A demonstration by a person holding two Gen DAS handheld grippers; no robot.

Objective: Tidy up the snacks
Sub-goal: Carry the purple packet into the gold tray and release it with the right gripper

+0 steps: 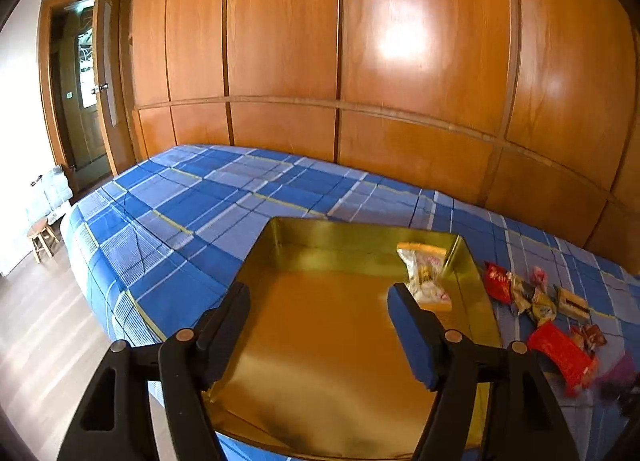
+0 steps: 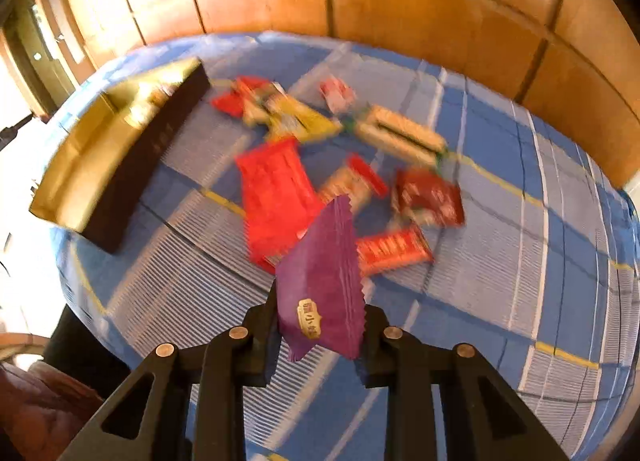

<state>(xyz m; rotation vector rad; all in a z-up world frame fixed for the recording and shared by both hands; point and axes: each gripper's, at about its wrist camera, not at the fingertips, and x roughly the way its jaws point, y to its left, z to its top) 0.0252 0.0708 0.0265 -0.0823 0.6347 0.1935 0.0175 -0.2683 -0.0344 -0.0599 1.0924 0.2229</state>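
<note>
Right wrist view: right tongs (image 2: 320,325) clamped on a purple packet (image 2: 322,285), lifted above the bed (image 2: 520,241) with its zigzag edge pointing up and away. Beyond it, on the blue checked cover, a loose heap of snacks (image 2: 340,165): a large red packet (image 2: 274,197), a dark red one (image 2: 430,197), a red bar (image 2: 390,251), yellow wrappers, a pale striped packet farther off. Gold tin (image 2: 100,149) with a dark outer wall to the left of the heap, well apart from the purple packet.

Left wrist view: left tongs (image 1: 320,301) spread wide, holding nothing, hanging over the gold tin (image 1: 320,341). One white-and-yellow packet (image 1: 426,275) inside, against the tin's right wall. More snacks (image 1: 536,301) lying on the bed just beyond that wall. Wooden cupboard panels (image 1: 400,41) behind the bed, a small stool (image 1: 40,237) on the floor far left.
</note>
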